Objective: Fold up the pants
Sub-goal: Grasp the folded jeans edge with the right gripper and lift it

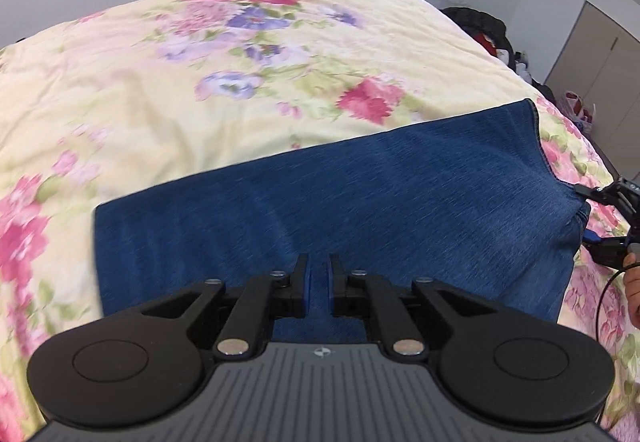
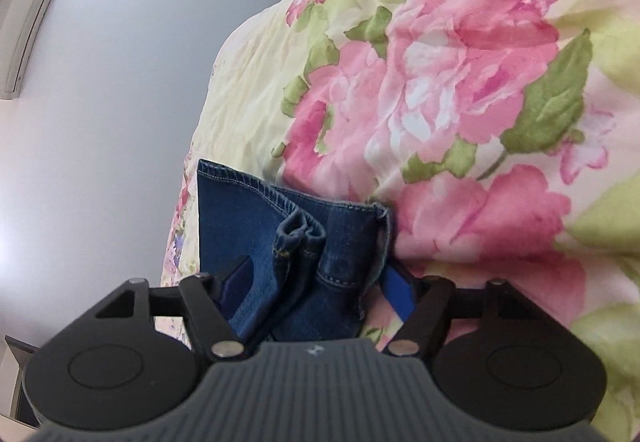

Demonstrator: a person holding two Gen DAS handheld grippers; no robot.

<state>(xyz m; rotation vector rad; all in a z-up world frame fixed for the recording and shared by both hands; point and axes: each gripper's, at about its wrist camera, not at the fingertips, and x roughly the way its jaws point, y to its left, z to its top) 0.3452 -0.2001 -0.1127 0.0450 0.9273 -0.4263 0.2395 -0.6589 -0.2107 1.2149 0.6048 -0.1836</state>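
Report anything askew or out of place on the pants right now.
One thing: at the hem end of the blue denim pants, a bunched roll of hem puckers up between the right tongs instead of lying flat. The rest lies smooth on the floral bedspread.

A bed covered by a pale yellow floral quilt (image 1: 248,90) carried everything. Directly on it lay the folded blue denim pants (image 1: 360,198), spread flat across the near right part of the quilt, their right edge bunched. The quilt's far and left stretches showed pink and purple flowers.
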